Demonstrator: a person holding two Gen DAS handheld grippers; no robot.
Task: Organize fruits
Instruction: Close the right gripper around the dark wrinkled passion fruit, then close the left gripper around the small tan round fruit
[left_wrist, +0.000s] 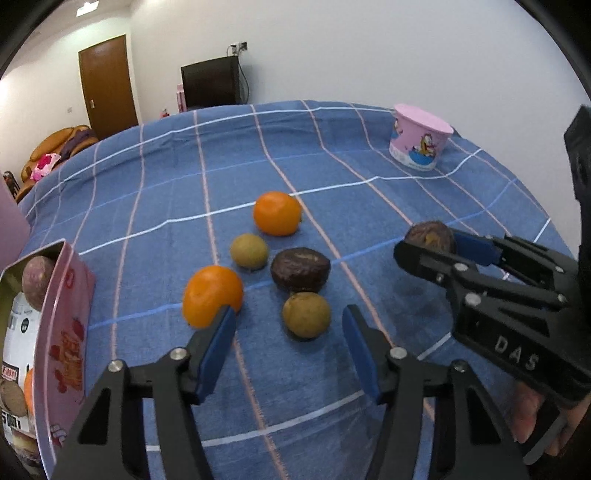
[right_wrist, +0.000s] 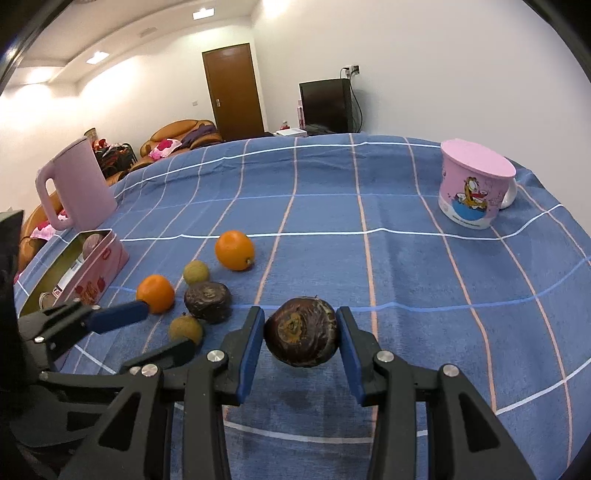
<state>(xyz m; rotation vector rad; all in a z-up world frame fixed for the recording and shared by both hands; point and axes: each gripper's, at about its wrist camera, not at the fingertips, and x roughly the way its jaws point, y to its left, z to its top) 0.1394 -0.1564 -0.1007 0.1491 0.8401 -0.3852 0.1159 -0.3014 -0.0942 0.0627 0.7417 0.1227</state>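
While your right tool (right_wrist: 301, 338) clamps a dark wrinkled fruit (right_wrist: 302, 332) above the surface (right_wrist: 406, 277), your left tool (left_wrist: 288, 332) gapes empty beside the small brown fruit (left_wrist: 306, 314); risk: its pad nudges the near orange (left_wrist: 212, 295) rolling.

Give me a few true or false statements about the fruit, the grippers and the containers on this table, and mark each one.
1. The right gripper is shut on a dark wrinkled fruit. True.
2. The left gripper grips an orange. False: it is open, one pad beside the near orange, nothing pinched.
3. Two oranges lie on the blue checked cloth. True.
4. The pink tin is empty. False: it already holds fruit.
5. The cartoon mug has no lid. False: a pink lid covers it.
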